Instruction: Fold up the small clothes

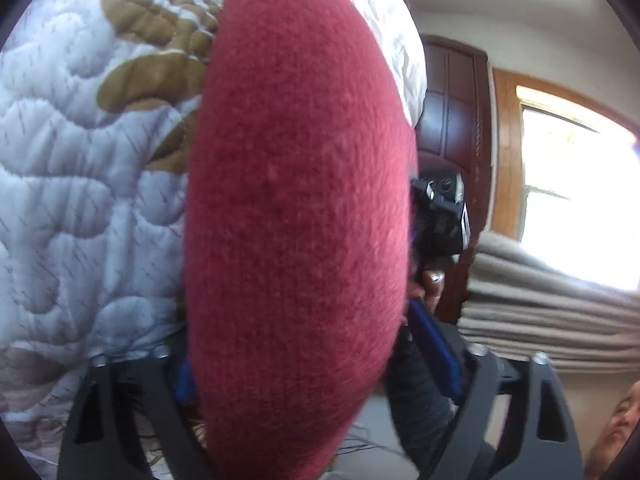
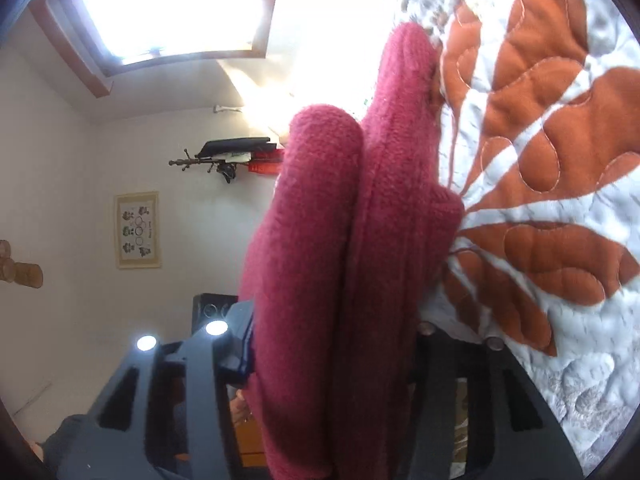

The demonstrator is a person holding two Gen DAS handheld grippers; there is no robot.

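The red knit (image 1: 296, 216) is pinched between the jaws of the left gripper (image 1: 304, 364), bulging forward and filling the view beside the quilt (image 1: 72, 184). The right gripper (image 2: 332, 344) clamps the same knit (image 2: 344, 248), doubled into folds against the quilt (image 2: 560, 152).

No readable text, brand, number or sign in either view. Framed wall print (image 2: 138, 230) seen from the right wrist: rows of small dark figures and rings, plus a faint line of marks along one edge, too small and blurred to read.
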